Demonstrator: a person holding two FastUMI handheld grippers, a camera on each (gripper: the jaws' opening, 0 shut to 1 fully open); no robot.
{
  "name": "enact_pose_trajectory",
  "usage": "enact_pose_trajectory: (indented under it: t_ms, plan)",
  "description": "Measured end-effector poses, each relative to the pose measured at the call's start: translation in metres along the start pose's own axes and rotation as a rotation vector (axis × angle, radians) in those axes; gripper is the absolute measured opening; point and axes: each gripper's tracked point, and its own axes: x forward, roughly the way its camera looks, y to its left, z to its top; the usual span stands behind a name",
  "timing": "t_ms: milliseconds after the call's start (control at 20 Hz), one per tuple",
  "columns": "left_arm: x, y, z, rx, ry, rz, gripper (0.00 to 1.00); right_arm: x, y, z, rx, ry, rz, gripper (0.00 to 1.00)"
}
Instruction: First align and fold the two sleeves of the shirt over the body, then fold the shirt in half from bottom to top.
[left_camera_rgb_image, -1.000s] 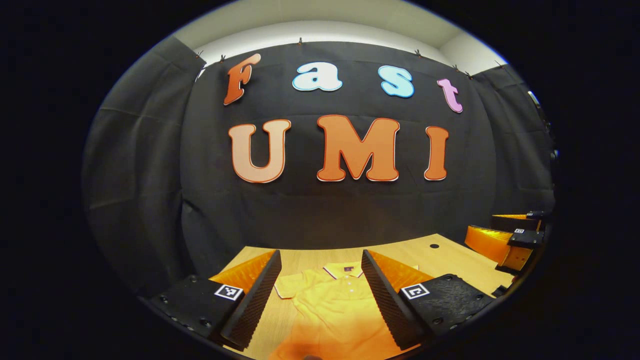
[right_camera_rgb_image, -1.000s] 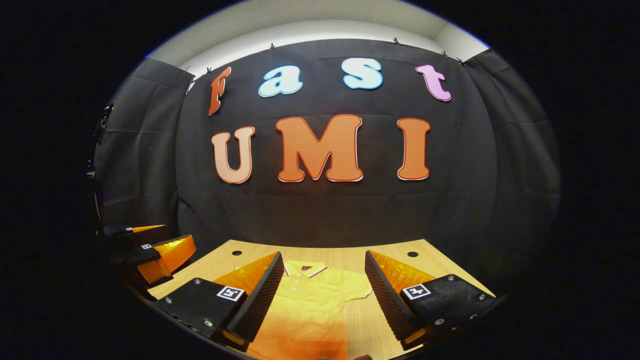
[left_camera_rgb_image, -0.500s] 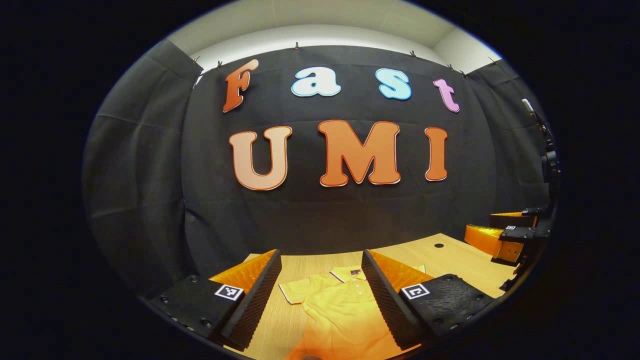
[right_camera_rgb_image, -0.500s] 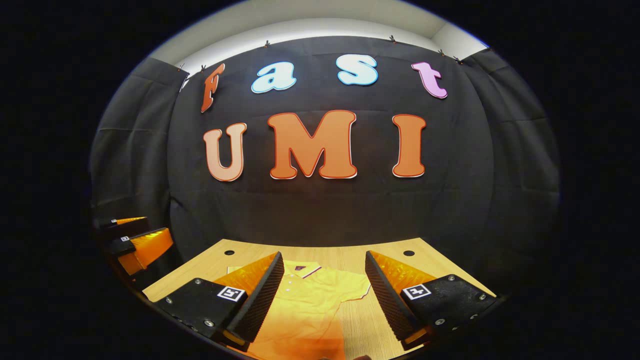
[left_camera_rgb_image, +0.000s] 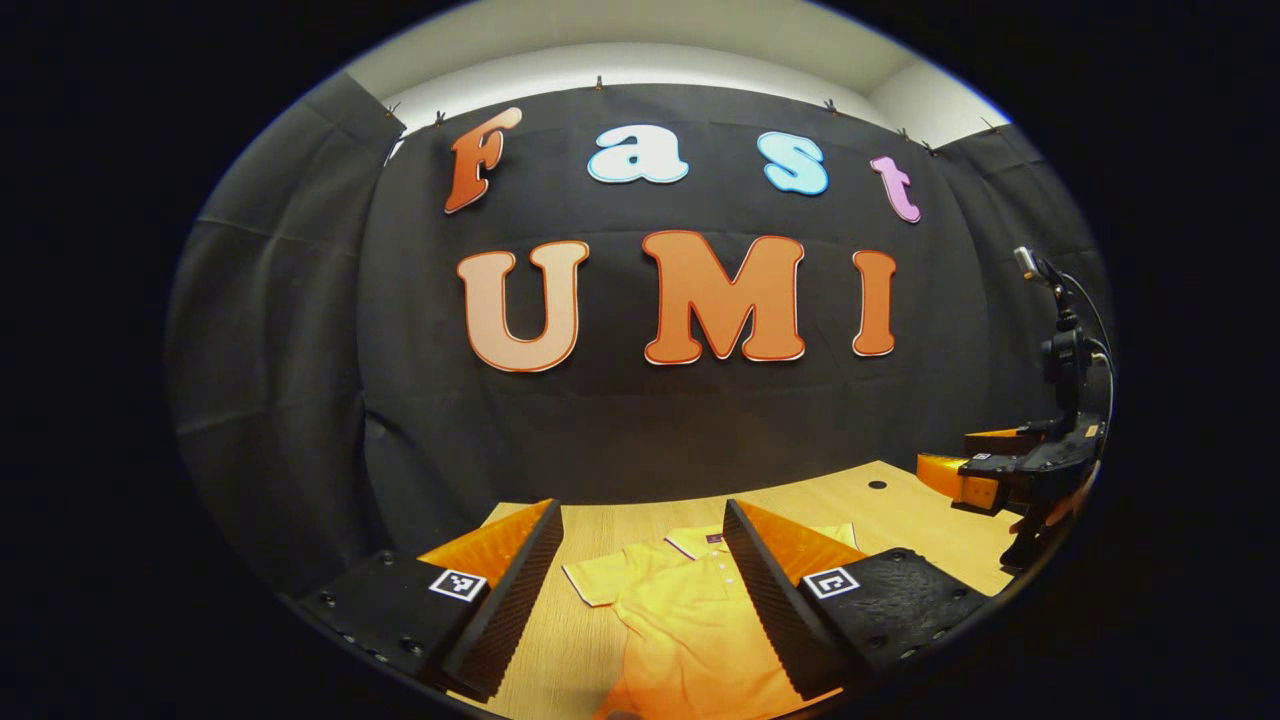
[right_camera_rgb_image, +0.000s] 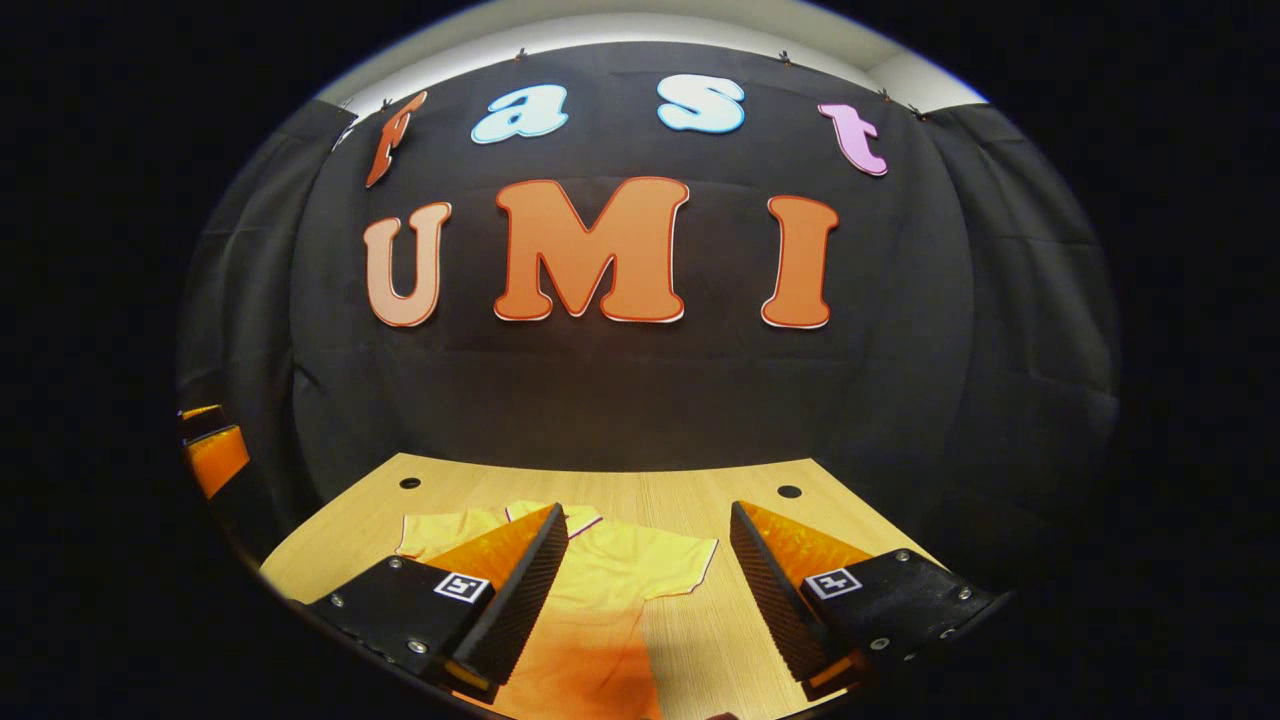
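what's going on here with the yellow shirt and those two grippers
A person holds a two-finger gripper in each hand above a yellow polo shirt spread flat on a wooden table. The left gripper and right gripper are both open and hold nothing. Both sleeves lie spread out to the sides, so the folding has not begun.

In the left gripper view, the left gripper (left_camera_rgb_image: 640, 590) is covering part of the shirt (left_camera_rgb_image: 680, 620): one finger (left_camera_rgb_image: 770, 590) is hiding most of the far sleeve, and the hem is running off the bottom edge. In the right gripper view, the right gripper (right_camera_rgb_image: 645, 590) is blocking the collar (right_camera_rgb_image: 575, 518), and the other sleeve is perhaps lying flat beyond it.
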Motion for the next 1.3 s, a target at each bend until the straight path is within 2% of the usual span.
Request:
enact_pose_trajectory:
  t_ms: [100,250,500,650,1200,1300]
  plan:
    - [0.007,0.000,0.002,0.006,0.005,0.036,0.99,0.021,-0.011,-0.012,-0.009,0.045,-0.015,0.99]
    - [0.016,-0.001,0.001,0.008,0.005,0.081,0.99,0.052,-0.017,-0.032,-0.009,0.120,0.013,0.99]
    - [0.026,-0.006,-0.008,0.019,0.048,0.136,0.99,0.101,-0.041,-0.074,-0.022,0.271,-0.012,0.99]
    - [0.027,-0.004,-0.019,0.017,0.084,0.175,0.99,0.121,-0.050,-0.104,-0.023,0.375,-0.012,0.99]
    - [0.025,-0.011,-0.052,0.041,0.209,0.265,0.99,0.180,-0.066,-0.178,0.024,0.634,-0.015,0.99]
    - [0.022,-0.009,-0.058,0.045,0.232,0.294,0.99,0.193,-0.061,-0.190,0.030,0.674,-0.005,0.96]
